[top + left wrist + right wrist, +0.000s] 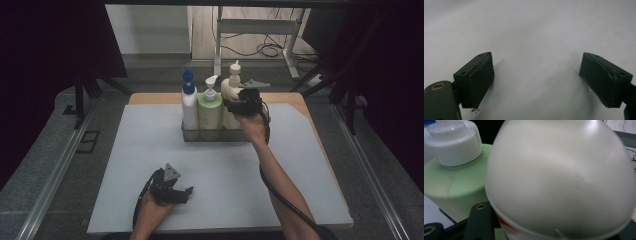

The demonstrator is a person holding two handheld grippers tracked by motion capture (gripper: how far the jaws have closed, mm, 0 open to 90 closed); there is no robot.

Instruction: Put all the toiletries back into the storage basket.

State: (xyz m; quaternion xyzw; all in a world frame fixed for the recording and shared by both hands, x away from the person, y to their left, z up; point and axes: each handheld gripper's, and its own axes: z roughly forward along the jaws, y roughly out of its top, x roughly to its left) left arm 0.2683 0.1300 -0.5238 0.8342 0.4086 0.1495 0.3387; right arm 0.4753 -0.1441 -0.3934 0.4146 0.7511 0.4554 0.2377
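Observation:
Three pump bottles stand in a clear basket [216,135] at the far middle of the white mat: a white one with a blue pump [189,102], a green one [210,109] and a cream one [231,86]. My right gripper [234,104] reaches in from the right at the cream bottle's upper body. In the right gripper view the cream bottle [559,177] bulges between the jaws, one black finger [480,221] lies against its side, and the green bottle [459,185] stands beside it. My left gripper [186,193] rests near the front edge, open [536,75] over bare mat.
The white mat [140,150] covers most of a wooden table [150,97]. Metal rails run along both sides. Behind the table stand a white metal frame [260,27] and floor cables [270,50].

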